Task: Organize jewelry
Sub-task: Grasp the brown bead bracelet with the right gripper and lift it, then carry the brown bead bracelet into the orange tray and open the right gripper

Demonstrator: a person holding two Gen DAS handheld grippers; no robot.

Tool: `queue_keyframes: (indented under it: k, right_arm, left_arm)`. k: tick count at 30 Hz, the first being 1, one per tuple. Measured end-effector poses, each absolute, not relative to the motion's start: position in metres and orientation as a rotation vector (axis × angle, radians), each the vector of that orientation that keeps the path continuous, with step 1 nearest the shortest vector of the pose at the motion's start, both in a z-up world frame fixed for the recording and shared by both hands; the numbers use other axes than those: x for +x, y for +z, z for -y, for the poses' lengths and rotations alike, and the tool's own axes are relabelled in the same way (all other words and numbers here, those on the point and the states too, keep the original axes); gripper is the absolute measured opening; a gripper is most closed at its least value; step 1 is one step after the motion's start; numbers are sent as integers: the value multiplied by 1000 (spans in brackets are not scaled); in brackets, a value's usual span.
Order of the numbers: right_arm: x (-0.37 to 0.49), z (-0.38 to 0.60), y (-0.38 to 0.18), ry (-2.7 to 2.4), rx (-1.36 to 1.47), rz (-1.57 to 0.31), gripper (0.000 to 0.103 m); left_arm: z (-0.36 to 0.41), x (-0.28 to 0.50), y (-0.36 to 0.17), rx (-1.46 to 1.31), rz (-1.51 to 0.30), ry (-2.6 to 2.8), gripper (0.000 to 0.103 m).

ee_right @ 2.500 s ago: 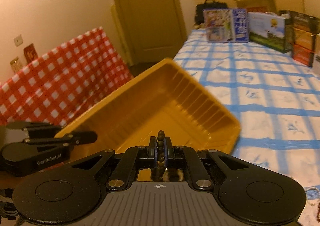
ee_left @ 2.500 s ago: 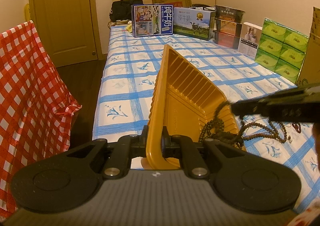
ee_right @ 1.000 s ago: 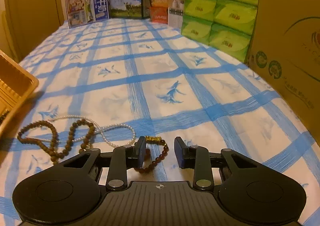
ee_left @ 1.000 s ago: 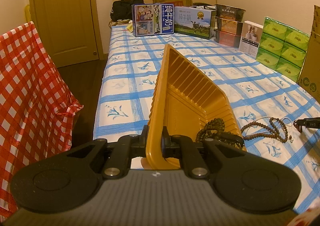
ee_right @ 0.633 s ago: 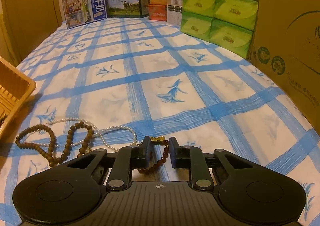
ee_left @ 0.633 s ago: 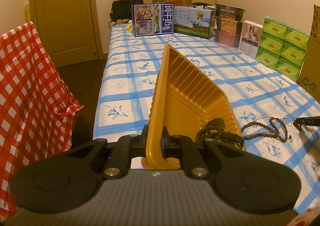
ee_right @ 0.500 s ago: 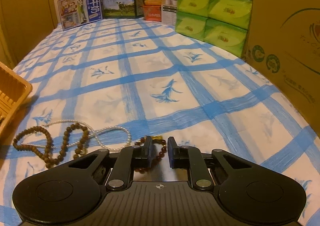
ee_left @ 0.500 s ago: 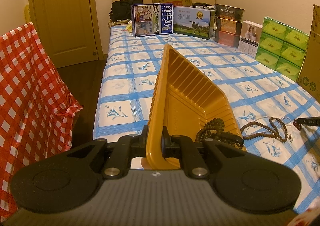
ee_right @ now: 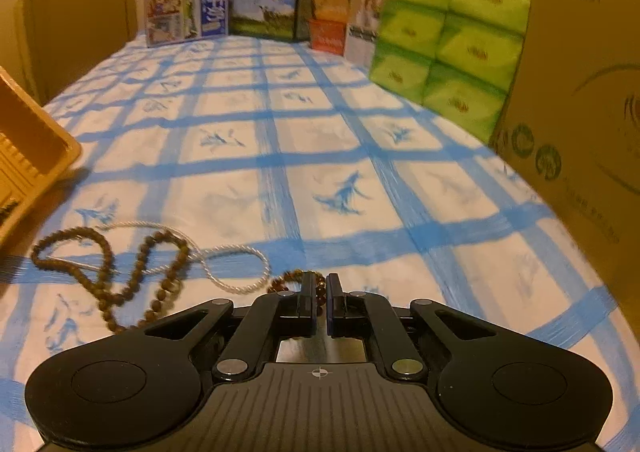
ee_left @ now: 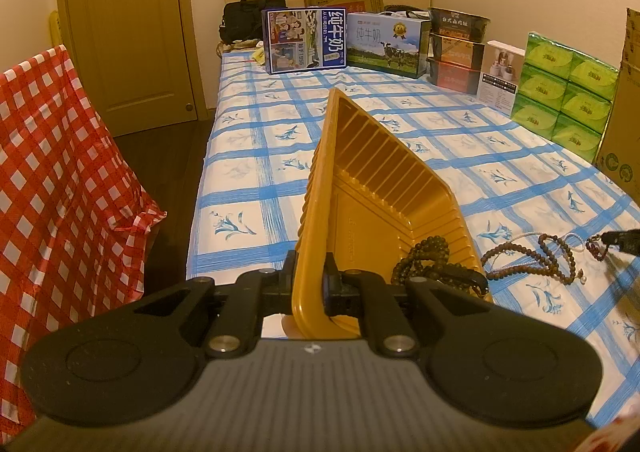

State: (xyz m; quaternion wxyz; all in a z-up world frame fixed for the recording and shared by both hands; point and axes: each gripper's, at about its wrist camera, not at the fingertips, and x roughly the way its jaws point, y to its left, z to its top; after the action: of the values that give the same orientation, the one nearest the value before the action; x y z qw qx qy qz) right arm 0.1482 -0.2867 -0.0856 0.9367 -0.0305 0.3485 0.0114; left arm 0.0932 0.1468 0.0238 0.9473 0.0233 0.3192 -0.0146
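Observation:
My left gripper (ee_left: 310, 272) is shut on the near rim of a yellow plastic tray (ee_left: 372, 187), holding it tilted over the bed's edge. A dark bead strand (ee_left: 424, 256) lies in the tray's low corner. On the blue-checked sheet to the right lie a brown bead necklace (ee_right: 132, 276) and a white pearl strand (ee_right: 236, 252). My right gripper (ee_right: 319, 286) sits low on the sheet, its jaws closing to a narrow gap with a red-brown bead bracelet (ee_right: 288, 278) pinched between the pads. The right gripper's tip (ee_left: 620, 240) also shows at the left wrist view's edge.
A large cardboard box (ee_right: 580, 91) and stacked green tissue packs (ee_right: 452, 35) line the bed's right side. Milk cartons and boxes (ee_left: 304, 39) stand at the headboard. A red checked cloth (ee_left: 60, 171) hangs left of the bed, by a door.
My right gripper left the tray, moved right to the red-brown bracelet, and its jaws closed around it. The left gripper and tray have not moved.

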Motion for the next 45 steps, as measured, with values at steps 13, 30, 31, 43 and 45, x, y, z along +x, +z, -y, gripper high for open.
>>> queue_keyframes:
  k: [13,30,31,43,45]
  right_arm:
    - [133,240,-11,195,-59,-577,4]
    - [159,93,38,608,-35,-544,4]
    - [161,84,36,622,-41,-548,4]
    - [178,33,0,730,-82,-649,4]
    - [180,33,-5,736,-66,-676,4]
  left_arm:
    - [-146,93,24,48,-650,-29,9]
    - [-144,94,24,45,-647,-33,9]
    - [-144,95,24,44,-647,-33,9]
    - [-141,95,23,37,-642,-38,9]
    - [-140,95,23,37,-642,-38,9]
